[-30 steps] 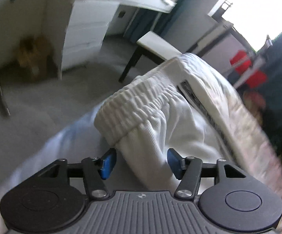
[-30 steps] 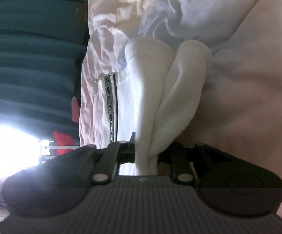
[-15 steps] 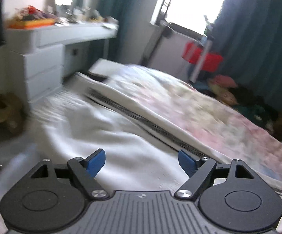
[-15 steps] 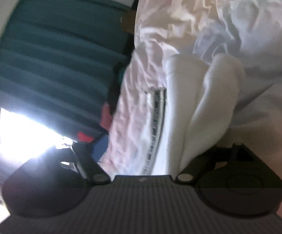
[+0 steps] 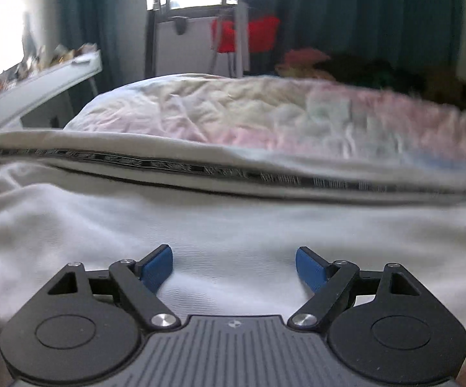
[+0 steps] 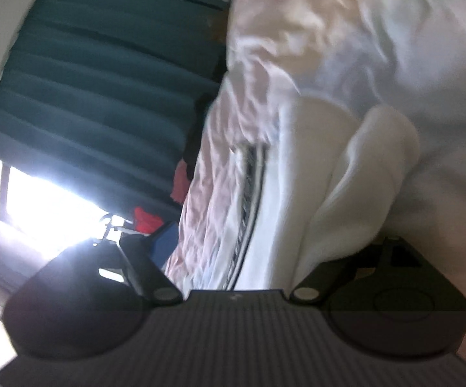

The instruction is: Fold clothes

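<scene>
White ribbed knit, soft and rumpled: the white trousers (image 5: 233, 225) lie spread on the crinkled pastel bedsheet (image 5: 265, 119), a black patterned side stripe (image 5: 200, 169) running across. The left gripper (image 5: 233, 269) hovers above them, its jaws opening, blue pads (image 5: 155, 266) bare. Pinching only the top layer here could drag the fold askew.

In the right wrist view, the right gripper (image 6: 252, 251) stands released; the rounded folded end (image 6: 361, 167) sits loose between its jaws and could slump open.
</scene>
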Tool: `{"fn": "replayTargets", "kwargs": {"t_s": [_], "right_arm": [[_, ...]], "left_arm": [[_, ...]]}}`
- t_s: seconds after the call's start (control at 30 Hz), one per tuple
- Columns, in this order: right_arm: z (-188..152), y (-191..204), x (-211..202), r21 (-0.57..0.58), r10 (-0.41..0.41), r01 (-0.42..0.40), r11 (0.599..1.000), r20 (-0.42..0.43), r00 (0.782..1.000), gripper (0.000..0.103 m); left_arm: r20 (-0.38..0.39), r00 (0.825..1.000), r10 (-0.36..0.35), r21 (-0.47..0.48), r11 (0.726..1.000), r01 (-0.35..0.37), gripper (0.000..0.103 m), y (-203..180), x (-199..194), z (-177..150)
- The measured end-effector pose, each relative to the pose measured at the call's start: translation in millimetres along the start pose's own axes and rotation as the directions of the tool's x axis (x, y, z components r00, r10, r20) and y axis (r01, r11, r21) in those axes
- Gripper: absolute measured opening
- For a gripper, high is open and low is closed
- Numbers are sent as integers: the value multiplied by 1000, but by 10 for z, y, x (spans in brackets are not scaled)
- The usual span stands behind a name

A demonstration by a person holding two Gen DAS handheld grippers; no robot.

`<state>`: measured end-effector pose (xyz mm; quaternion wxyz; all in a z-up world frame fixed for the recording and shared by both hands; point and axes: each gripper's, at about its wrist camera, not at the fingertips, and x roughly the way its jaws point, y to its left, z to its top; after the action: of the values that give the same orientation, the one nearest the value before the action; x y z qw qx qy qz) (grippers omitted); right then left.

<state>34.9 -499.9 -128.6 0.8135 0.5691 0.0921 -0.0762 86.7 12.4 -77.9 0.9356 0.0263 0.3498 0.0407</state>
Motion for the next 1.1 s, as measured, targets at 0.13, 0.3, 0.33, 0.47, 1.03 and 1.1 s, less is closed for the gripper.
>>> {"fn": "replayTargets", "kwargs": {"t_s": [0.13, 0.3, 0.33, 0.47, 1.03, 1.1], "right_arm": [[33, 0, 93, -34, -6, 7, 999, 52, 999, 83], [66, -205, 237, 21, -135, 134, 991, 30, 990, 71], [57, -202, 254, -1, -164, 164, 986, 17, 986, 60], [39, -134, 283, -104, -278, 279, 955, 23, 960, 21], [-1963, 1825, -44, -972, 39, 126, 199, 136, 990, 13], [-2400, 1865, -109, -998, 76, 49, 45, 52, 996, 13]], "left_arm": [[-7, 1000, 1, -8, 1000, -1, 88, -1, 75, -82], [-14, 1000, -2, -18, 1000, 2, 89, 20, 86, -62], [-14, 1000, -2, -17, 1000, 2, 90, 21, 86, -60], [-13, 1000, -6, -16, 1000, 5, 90, 29, 68, -46], [-9, 999, -52, -99, 994, 51, 91, 198, -20, 60], [-15, 999, -50, -107, 993, 48, 91, 225, -48, 75]]}}
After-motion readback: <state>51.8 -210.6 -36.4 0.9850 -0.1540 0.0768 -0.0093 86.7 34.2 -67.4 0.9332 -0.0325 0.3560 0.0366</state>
